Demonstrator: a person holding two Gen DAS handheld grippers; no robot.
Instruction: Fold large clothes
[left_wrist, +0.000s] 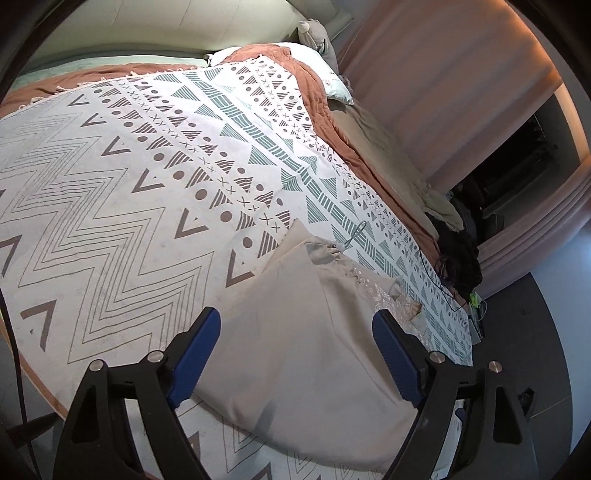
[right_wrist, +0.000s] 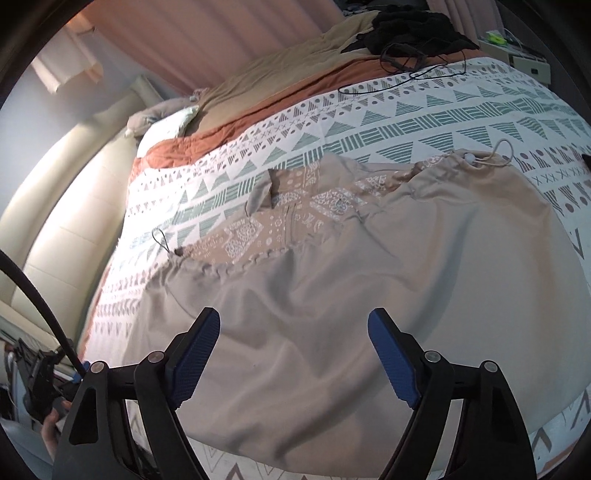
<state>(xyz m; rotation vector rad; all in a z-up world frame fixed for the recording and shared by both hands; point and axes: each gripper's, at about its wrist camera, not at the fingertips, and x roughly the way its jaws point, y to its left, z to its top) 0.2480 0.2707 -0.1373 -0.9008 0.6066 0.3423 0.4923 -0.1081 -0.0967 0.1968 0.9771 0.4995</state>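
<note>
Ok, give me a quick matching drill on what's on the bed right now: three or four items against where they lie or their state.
Items:
1. beige garment
2. black clothes pile
3. pillow
4. right gripper

Places or states:
A. at the head of the bed
B. jaws open, nothing between them
C. spread on the patterned throw
D. heaped at the bed's far edge, beside cables

Pairs: 1-C, 2-D, 3-A, 4-B

Each gripper, the left gripper (left_wrist: 295, 325) and the right gripper (right_wrist: 293, 325), has two black angular plastic arms joined by round silver screws, tipped with ribbed blue pads (left_wrist: 197, 354). A black cable (right_wrist: 40, 306) curves away beside the right gripper.
</note>
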